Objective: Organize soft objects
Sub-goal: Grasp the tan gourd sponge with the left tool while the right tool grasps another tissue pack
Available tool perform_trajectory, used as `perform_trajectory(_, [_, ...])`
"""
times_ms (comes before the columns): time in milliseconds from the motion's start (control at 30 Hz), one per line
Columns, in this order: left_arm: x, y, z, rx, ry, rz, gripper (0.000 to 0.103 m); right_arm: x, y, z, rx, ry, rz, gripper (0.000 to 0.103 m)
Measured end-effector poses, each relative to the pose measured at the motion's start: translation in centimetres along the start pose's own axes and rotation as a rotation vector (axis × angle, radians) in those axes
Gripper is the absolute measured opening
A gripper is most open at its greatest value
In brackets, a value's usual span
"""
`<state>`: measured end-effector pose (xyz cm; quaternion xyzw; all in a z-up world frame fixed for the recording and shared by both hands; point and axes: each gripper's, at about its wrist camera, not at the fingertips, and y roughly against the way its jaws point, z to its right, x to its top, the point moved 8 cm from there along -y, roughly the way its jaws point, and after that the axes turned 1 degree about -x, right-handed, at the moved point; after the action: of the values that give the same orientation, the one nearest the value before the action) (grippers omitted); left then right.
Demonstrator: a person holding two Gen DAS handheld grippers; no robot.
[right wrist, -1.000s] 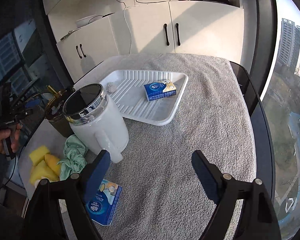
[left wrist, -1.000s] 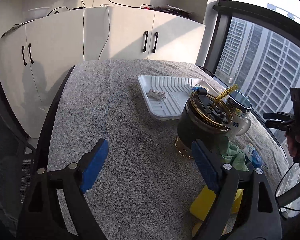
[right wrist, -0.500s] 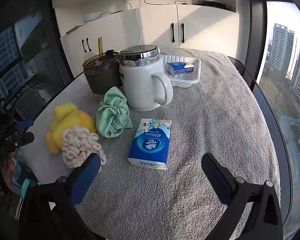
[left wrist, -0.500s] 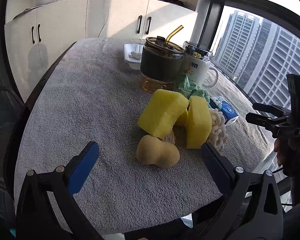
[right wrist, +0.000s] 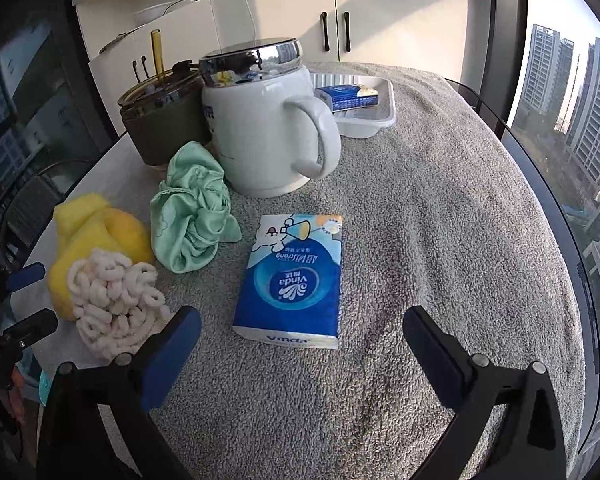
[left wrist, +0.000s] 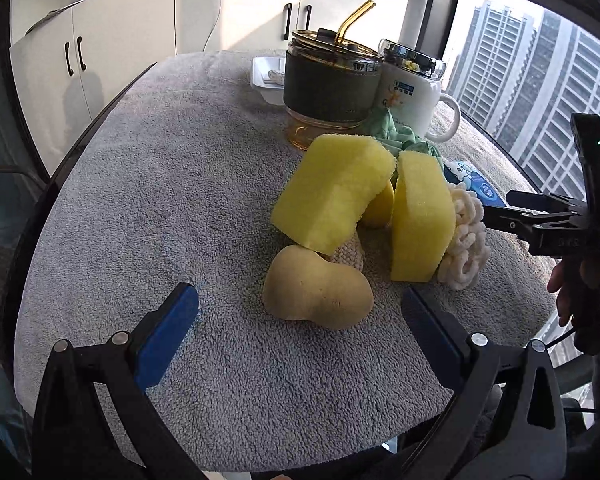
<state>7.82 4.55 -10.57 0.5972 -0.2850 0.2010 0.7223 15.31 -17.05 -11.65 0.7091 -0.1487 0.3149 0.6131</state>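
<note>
A tan peanut-shaped sponge lies on the grey towel-covered table just ahead of my open left gripper, nothing between its blue fingers. Behind it lean two yellow sponges, with a cream looped cloth at their right. In the right wrist view, a blue tissue pack lies flat just ahead of my open right gripper. The cream looped cloth, yellow sponges and a crumpled green cloth sit to its left.
A white lidded mug and a dark tumbler with an amber straw stand behind the soft things. A white tray at the back holds another tissue pack. White cabinets line the far wall; windows run along the right.
Both grippers pulled back toward the table's near edge and dropped lower, so the sponges, cloths and tissue pack came into close view. Both sets of fingers spread wider.
</note>
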Motion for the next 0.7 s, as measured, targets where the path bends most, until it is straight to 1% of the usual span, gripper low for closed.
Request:
perform_trajectory(267, [0.1,-1.6,-0.1,-0.003,0.01,-0.031,0.103,0.4,-1.8,-0.2,-0.026,0.011,-0.019,0.103])
perform_trajectory(367, [-0.2,-2.2,-0.2,0.012,0.007,-0.047,0.103,0.4,-2.5,-0.1,-0.037,0.012,-0.03,0.103])
perform_trajectory(500, [0.1,-2.3,-0.6,0.033,0.02,-0.034,0.103,0.5,-2.8,-0.1,-0.053,0.029,-0.027,0.103])
perform_trajectory(567, [0.4,-2.3,-0.9,0.033,0.029,-0.03,0.102,0.5,-2.9,-0.1,-0.061,0.037,-0.025,0.103])
perform_trajectory(700, [0.4,-2.5,-1.1,0.042,0.015,-0.02,0.101,0.2,-2.9,-0.4,-0.067,0.045,-0.025,0.103])
